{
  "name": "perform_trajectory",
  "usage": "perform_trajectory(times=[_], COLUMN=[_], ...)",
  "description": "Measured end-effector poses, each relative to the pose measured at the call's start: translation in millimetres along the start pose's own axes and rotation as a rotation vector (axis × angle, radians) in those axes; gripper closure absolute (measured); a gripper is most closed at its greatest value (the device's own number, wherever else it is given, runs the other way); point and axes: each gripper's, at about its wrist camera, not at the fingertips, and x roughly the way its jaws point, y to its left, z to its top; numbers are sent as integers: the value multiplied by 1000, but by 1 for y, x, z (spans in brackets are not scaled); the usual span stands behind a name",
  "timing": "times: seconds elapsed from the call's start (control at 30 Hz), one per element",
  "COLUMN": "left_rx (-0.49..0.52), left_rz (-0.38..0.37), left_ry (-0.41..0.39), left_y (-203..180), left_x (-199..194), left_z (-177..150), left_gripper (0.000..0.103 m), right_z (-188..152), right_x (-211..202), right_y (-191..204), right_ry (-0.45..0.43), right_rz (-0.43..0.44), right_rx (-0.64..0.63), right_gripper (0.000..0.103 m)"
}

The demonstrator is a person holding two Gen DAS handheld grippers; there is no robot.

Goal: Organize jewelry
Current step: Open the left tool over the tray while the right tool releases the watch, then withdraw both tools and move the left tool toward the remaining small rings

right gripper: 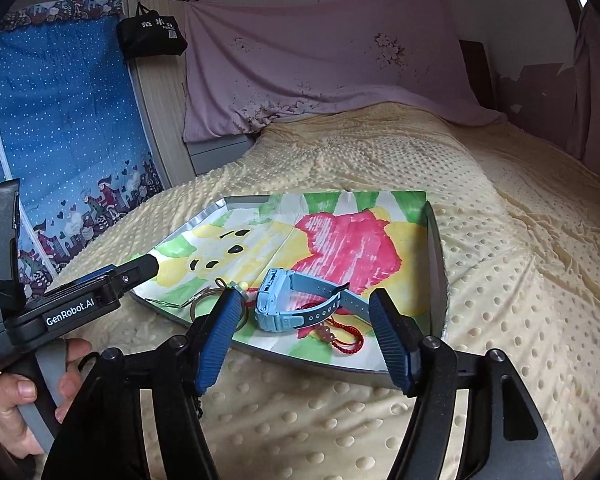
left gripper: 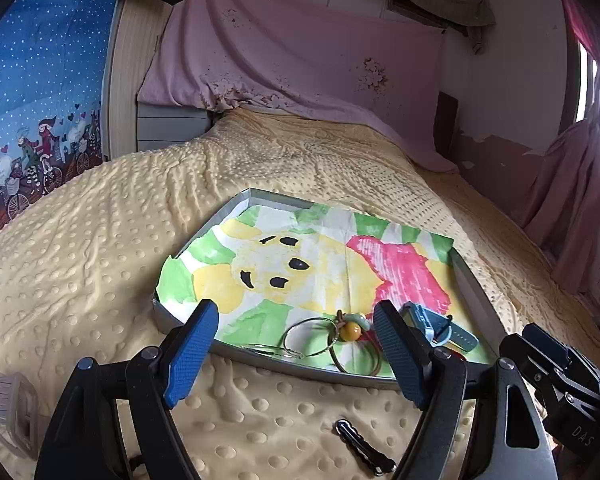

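A grey tray (left gripper: 172,316) (right gripper: 438,248) lined with a painted paper sits on the yellow bed cover. Near its front edge lie thin metal bangles (left gripper: 306,336) (right gripper: 198,304), a yellow bead charm (left gripper: 351,330), a light blue watch (right gripper: 284,304) (left gripper: 428,322) and a red cord with pink beads (right gripper: 340,334). My left gripper (left gripper: 294,354) is open just before the tray's front rim, nothing between its fingers. My right gripper (right gripper: 304,338) is open too, the watch lying ahead between its fingertips, untouched. A black hair clip (left gripper: 362,448) lies on the cover below the left gripper.
A pale plastic hair claw (left gripper: 14,412) lies on the cover at the far left. A pink sheet (left gripper: 284,52) hangs behind the bed, a blue patterned cloth (right gripper: 60,120) hangs to the left. A hand (right gripper: 20,392) holds the left gripper's handle.
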Motion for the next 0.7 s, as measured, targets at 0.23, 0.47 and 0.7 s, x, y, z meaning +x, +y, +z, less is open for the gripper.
perform_trajectory(times=[0.23,0.47,0.7], left_rx=[7,29,37], left_rz=[5,-21,-13], left_ry=[-64,-130,-162], left_y=[-1,5,9], left_x=[-37,-85,-126], left_z=[-10,-29,-52], left_gripper=[3,0,0], right_z=[-5,-18,-33], right_x=[-41,-92,-141], right_y=[-4,1,8], right_ry=[-50,-116,-170], right_rz=[-10,-21,-26], right_rx=[-6,-26,-37], right_gripper=[25,14,9])
